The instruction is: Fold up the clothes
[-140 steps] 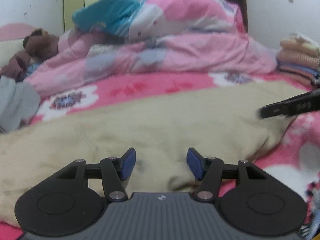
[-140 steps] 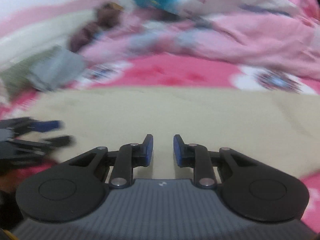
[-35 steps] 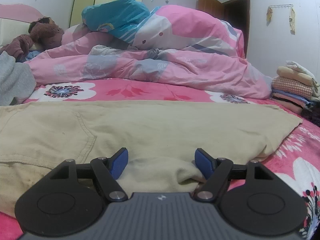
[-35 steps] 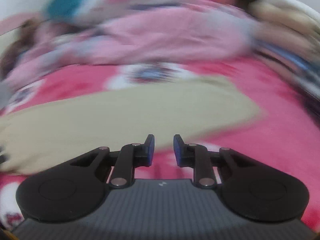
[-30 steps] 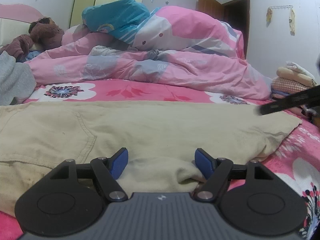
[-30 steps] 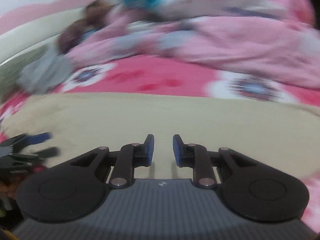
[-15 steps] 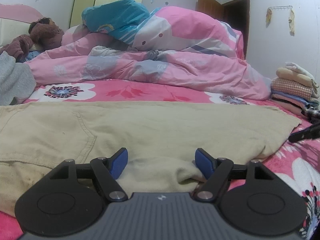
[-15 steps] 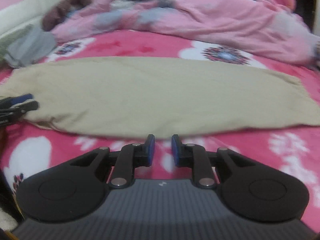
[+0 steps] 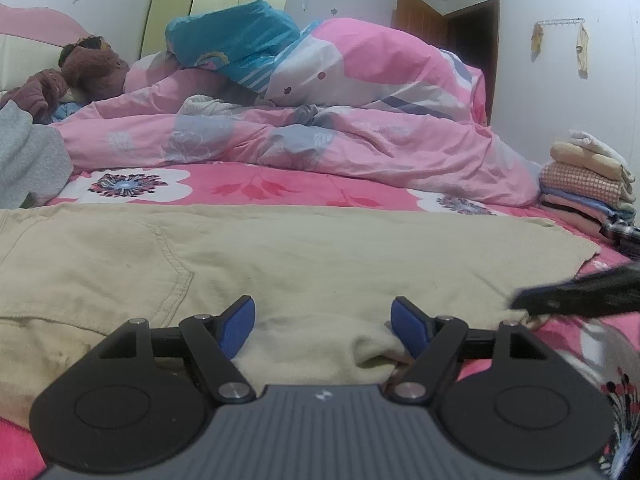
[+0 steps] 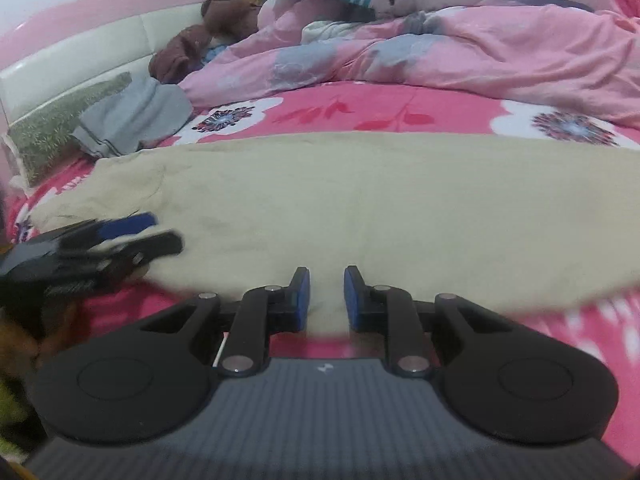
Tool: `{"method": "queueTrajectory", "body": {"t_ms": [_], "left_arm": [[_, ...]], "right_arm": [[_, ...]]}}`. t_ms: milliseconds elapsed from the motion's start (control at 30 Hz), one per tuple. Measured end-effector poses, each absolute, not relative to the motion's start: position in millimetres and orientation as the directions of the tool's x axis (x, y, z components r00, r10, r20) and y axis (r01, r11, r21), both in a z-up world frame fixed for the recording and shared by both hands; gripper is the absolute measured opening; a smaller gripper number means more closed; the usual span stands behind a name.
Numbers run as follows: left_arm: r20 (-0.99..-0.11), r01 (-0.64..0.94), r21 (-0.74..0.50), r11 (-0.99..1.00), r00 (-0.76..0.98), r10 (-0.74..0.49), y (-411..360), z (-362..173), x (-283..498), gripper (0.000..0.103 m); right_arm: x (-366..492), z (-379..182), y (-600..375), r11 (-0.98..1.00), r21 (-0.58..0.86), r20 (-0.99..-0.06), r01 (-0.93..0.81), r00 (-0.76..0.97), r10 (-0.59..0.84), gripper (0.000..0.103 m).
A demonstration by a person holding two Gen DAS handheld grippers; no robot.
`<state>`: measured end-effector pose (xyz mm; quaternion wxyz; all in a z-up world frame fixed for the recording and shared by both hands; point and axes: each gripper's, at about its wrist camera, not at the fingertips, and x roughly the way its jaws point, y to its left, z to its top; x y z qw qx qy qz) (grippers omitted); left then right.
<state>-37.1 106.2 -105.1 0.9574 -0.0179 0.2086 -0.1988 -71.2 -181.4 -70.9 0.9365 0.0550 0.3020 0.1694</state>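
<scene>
The beige trousers (image 9: 304, 248) lie spread flat across the bed (image 9: 256, 188), lengthwise, with the pocket end toward the headboard side and the leg end toward the stack of folded clothes (image 9: 588, 184); laid out that way, I'd say, so they can be doubled over in one clean pass. The left tongs (image 9: 322, 326) sit low at the near edge of the cloth, tips wide apart, a bunched hump of fabric rising between them but neither pad pressing on it; they look poised to pinch that edge rather than holding it. The right tongs (image 10: 325, 298) hover over the same near hem further along, tips nearly together with only a narrow gap and nothing gripped in it; the cloth lies just under and ahead of them. The pink quilt (image 9: 360, 120) is heaped well back, leaving the folding space free; from the right-hand view the other tool (image 10: 116, 236) shows blurred at the left.
</scene>
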Motion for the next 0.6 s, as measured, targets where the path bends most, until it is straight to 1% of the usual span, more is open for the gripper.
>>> {"method": "queueTrajectory", "body": {"t_ms": [167,233,300,400,500,600], "left_arm": [[-0.393,0.353,-0.137,0.925,0.838,-0.378,109.0,-100.9,-40.4,0.078],[-0.391,0.334,-0.157,0.929,0.843,-0.369,112.3,-96.0,-45.0,0.08],[-0.381,0.313,-0.156,0.937,0.856,-0.349,116.1,-88.5,-51.3,0.08],[-0.361,0.277,-0.139,0.951,0.88,-0.309,122.1,-76.7,-60.9,0.083],[-0.357,0.229,-0.095,0.969,0.901,-0.248,130.3,-70.4,-63.8,0.087],[-0.43,0.201,-0.071,0.977,0.877,-0.212,135.5,-78.8,-54.1,0.088]], "right_arm": [[-99.7,-62.0,-189.2,0.946,0.217,-0.55,-0.241,0.77,0.322,0.019],[-99.7,-55.3,-188.1,0.945,0.224,-0.517,-0.237,0.794,0.322,0.019],[-90.9,-47.9,-183.5,0.932,0.254,-0.464,-0.258,0.813,0.351,0.019],[-69.9,-44.2,-167.7,0.918,0.27,-0.433,-0.29,0.815,0.385,0.019],[-49.7,-53.1,-148.4,0.911,0.272,-0.447,-0.31,0.798,0.405,0.019],[-38.9,-74.9,-132.2,0.918,0.253,-0.505,-0.304,0.768,0.393,0.019]]}}
